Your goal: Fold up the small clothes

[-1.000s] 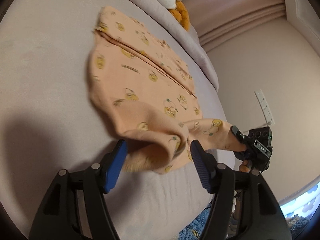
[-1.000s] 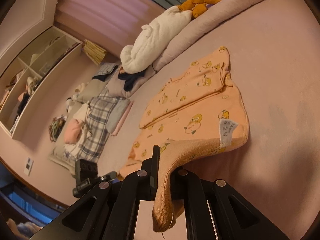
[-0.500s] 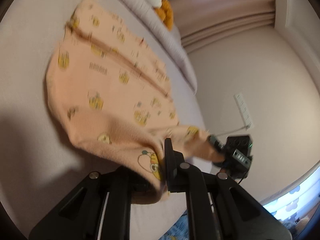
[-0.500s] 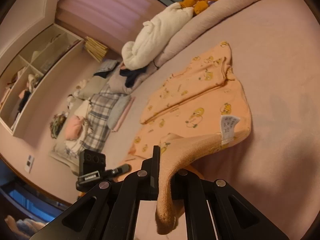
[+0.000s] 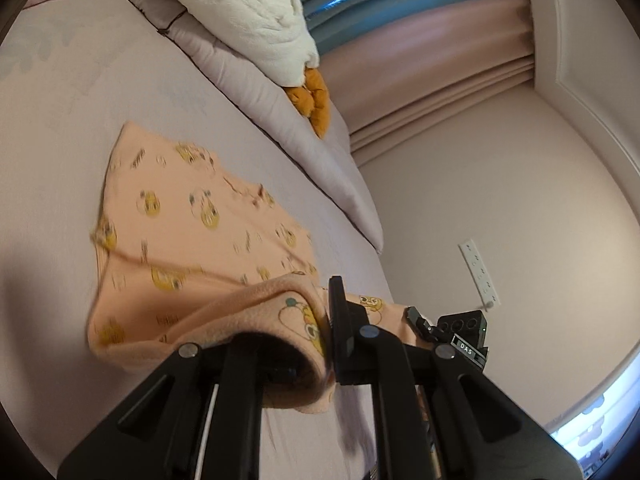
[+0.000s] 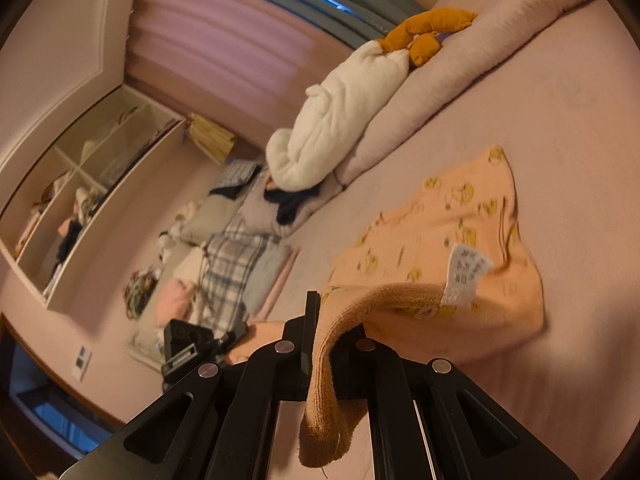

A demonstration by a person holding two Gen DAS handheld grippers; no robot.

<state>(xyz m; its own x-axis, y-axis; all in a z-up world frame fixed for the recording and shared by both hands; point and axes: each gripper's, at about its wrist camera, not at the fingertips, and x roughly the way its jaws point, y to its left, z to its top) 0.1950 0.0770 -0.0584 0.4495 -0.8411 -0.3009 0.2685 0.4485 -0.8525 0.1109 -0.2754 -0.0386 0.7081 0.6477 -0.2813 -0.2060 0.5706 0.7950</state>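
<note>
The small peach-orange fleece garment with yellow cartoon prints (image 5: 192, 232) lies on the pale pink bed (image 5: 60, 100), near its pillow edge. The left gripper (image 5: 320, 320) is closed on one lifted edge of it, and the right gripper (image 6: 324, 336) pinches the ribbed hem beside the white care label (image 6: 464, 276).

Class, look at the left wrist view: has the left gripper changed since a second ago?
Yes. The left gripper, open beside the orange garment a second ago, is now shut on its near edge, lifting it off the bed.
</note>
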